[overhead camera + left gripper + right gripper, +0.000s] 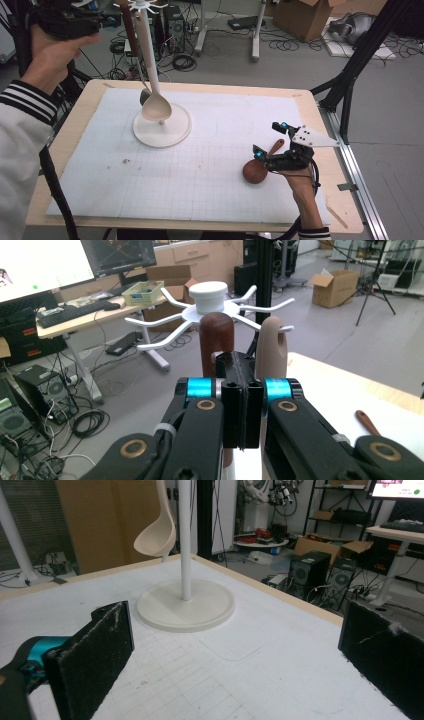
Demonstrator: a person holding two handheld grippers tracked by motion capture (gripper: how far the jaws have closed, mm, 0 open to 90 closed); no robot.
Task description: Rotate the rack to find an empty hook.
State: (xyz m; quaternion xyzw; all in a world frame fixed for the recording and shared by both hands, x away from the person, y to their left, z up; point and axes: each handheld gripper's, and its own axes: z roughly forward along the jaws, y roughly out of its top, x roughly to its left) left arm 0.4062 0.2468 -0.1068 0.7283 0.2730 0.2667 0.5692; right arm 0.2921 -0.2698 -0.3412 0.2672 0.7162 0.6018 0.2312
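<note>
The left gripper (75, 25) is raised at the top of the white utensil rack (161, 131), jaws clenched together with nothing visibly between them; in the left gripper view its closed tips (242, 390) sit just in front of the dark brown handle (216, 337) of a utensil hanging on the rack's hook ring, with the beige ladle's handle (271, 347) just beside it. That beige ladle (156, 106) hangs upright, bowl low and near the rack base. The right gripper (272, 141) rests low over the white mat (200, 175), jaws spread wide and empty. The brown wooden spoon (259, 167) lies flat on the mat touching or just beside the right gripper's near jaw, bowl toward the person, handle running away and to the right beneath the jaws. Judgement: the right hand is plainly the nearer; the spoon's long axis lies roughly across the open jaws, so a grip on its handle calls for lowering and closing there.
</note>
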